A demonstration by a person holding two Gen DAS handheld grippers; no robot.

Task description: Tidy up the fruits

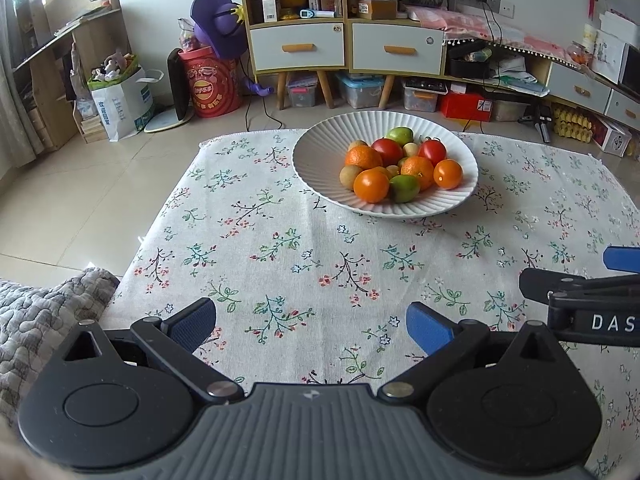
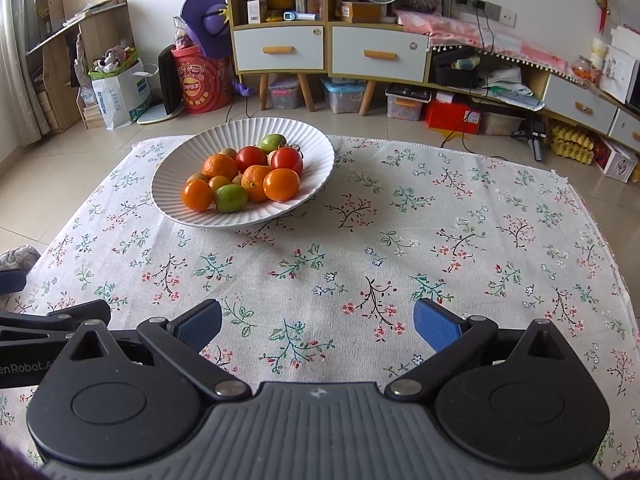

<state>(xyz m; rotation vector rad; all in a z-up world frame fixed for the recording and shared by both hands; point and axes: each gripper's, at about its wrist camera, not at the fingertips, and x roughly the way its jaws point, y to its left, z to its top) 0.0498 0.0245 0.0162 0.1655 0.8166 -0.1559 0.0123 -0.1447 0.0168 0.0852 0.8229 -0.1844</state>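
In the bowl (image 1: 316, 148): 2 tomatoes (image 1: 387, 151), 2 green fruits (image 1: 404, 188) (oranges uncounted).

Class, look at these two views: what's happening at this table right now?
A person holds a hand-held gripper in each hand above a floral tablecloth. The left hand-held gripper and right hand-held gripper are both open and hold nothing. All the fruit sits piled in the white ribbed bowl; nothing is being touched.
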